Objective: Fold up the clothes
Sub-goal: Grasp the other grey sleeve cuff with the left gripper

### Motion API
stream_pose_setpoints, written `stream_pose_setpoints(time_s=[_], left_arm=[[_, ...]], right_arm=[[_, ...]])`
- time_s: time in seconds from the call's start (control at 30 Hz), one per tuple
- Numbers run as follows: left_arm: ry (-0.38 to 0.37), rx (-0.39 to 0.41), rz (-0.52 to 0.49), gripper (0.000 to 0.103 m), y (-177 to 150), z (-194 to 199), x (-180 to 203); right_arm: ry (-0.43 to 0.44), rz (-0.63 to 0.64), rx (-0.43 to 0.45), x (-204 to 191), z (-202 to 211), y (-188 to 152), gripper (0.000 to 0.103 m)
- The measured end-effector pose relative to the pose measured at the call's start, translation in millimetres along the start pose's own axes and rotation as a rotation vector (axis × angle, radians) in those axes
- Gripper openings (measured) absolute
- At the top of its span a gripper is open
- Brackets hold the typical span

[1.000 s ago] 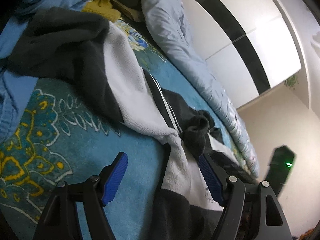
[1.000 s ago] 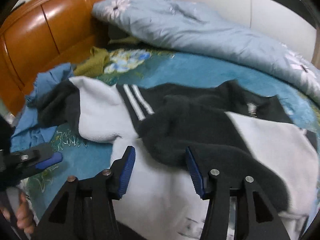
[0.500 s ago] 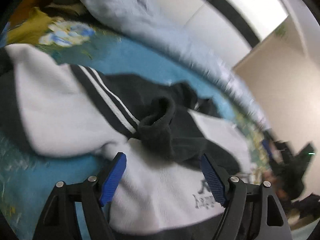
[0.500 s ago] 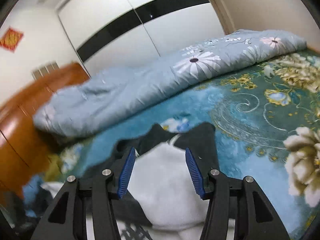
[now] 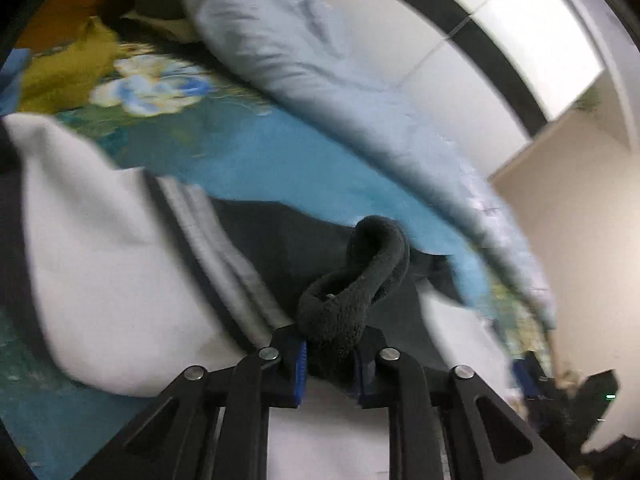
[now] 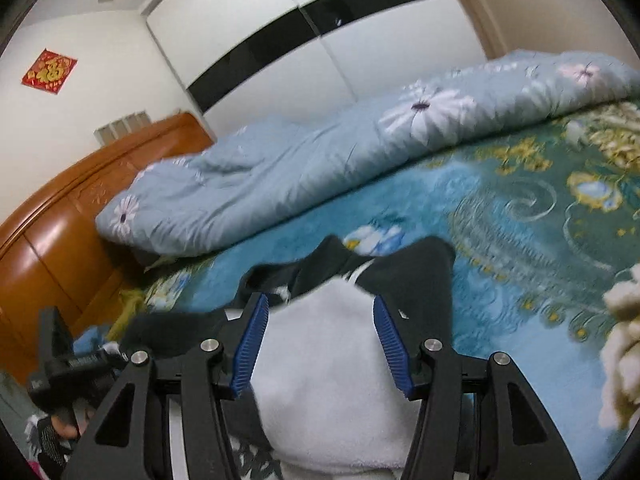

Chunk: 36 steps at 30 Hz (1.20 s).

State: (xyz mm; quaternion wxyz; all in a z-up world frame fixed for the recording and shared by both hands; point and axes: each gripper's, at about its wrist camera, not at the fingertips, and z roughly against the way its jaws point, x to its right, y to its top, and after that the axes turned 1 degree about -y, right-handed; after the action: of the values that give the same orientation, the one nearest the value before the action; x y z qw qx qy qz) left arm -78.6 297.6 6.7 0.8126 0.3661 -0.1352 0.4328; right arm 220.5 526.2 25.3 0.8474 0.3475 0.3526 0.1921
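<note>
Fingers of the left gripper (image 5: pixel 329 364) are clenched on the dark cuff (image 5: pixel 356 280) of the sweatshirt (image 6: pixel 332 360) lying on the bed (image 6: pixel 460 200), likely to fold that sleeve inward; right gripper (image 6: pixel 318 346) hovers released above the white body

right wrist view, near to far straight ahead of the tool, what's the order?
Right tool, open → white and black garment → teal floral bedspread → light blue floral duvet → white wardrobe with a black band.
</note>
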Motion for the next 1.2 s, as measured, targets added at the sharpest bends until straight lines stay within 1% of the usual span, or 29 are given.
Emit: stream_pose_setpoints(time_s=[0.07, 0.13, 0.17, 0.2, 0.23, 0.27, 0.3, 0.33, 0.4, 0.47, 0.5, 0.53, 0.57, 0.63, 0.73, 0.8, 0.87, 0.9, 0.97, 1.03, 1.07, 1.17, 1.2], left_arm=[[0.088, -0.075, 0.042, 0.020, -6, -14, -22], [0.023, -0.079, 0.087, 0.022, -9, -11, -35], [-0.011, -0.080, 0.109, 0.026, -10, -8, -41], [-0.043, -0.074, 0.128, 0.034, -10, -1, -43], [-0.059, -0.068, 0.132, 0.040, -10, 7, -44], [-0.065, -0.056, 0.122, 0.050, -11, 18, -44], [-0.063, -0.032, 0.100, 0.057, -11, 35, -45], [-0.054, -0.011, 0.086, 0.059, -10, 46, -46], [0.030, 0.058, 0.066, 0.059, -8, 82, -61], [0.177, 0.149, 0.063, 0.061, -4, 118, -83], [0.295, 0.187, 0.067, 0.062, -2, 138, -98], [0.375, 0.203, 0.073, 0.062, 0, 150, -112], [0.452, 0.217, 0.079, 0.062, 2, 162, -125], [0.499, 0.206, 0.106, 0.062, 4, 166, -146], [0.567, 0.187, 0.147, 0.062, 6, 172, -178], [0.498, 0.167, 0.154, 0.062, 6, 163, -191], [0.473, 0.135, 0.162, 0.062, 8, 153, -196], [0.496, 0.127, 0.162, 0.062, 11, 145, -197], [0.512, 0.152, 0.165, 0.061, 11, 142, -195], [0.527, 0.178, 0.168, 0.038, 12, 139, -192], [0.530, 0.180, 0.162, 0.025, 13, 140, -190], [0.547, 0.187, 0.148, 0.024, 17, 145, -187], [0.543, 0.203, 0.146, 0.024, 20, 151, -183]], right_arm=[[0.006, -0.008, -0.064, 1, -10, -5, 0.056], [0.002, -0.020, -0.128, 3, -21, -11, 0.056], [-0.001, -0.024, -0.152, 3, -25, -14, 0.056], [-0.006, -0.024, -0.157, 4, -25, -15, 0.056], [-0.009, -0.024, -0.158, 4, -25, -15, 0.056], [-0.010, -0.025, -0.153, 4, -23, -15, 0.056], [-0.011, -0.026, -0.148, 4, -22, -15, 0.056], [-0.012, -0.027, -0.144, 5, -21, -15, 0.056], [-0.015, -0.032, -0.136, 5, -19, -15, 0.056], [-0.019, -0.038, -0.128, 5, -16, -14, 0.056], [-0.022, -0.038, -0.122, 4, -15, -14, 0.056], [-0.029, -0.032, -0.109, 2, -12, -13, 0.056], [-0.035, -0.026, -0.097, 0, -10, -13, 0.056], [-0.040, -0.006, -0.067, -5, -3, -13, 0.056], [-0.053, 0.056, -0.015, -21, 8, -14, 0.056], [-0.049, 0.106, -0.002, -33, 11, -17, 0.056], [-0.038, 0.130, -0.018, -39, 8, -20, 0.056], [-0.033, 0.140, -0.029, -41, 6, -22, 0.056], [-0.027, 0.149, -0.056, -42, 0, -26, 0.056], [-0.027, 0.158, -0.075, -44, -4, -29, 0.056], [-0.029, 0.159, -0.079, -44, -4, -29, 0.056], [-0.028, 0.153, -0.086, -43, -6, -30, 0.056], [-0.026, 0.150, -0.085, -42, -5, -30, 0.056]])
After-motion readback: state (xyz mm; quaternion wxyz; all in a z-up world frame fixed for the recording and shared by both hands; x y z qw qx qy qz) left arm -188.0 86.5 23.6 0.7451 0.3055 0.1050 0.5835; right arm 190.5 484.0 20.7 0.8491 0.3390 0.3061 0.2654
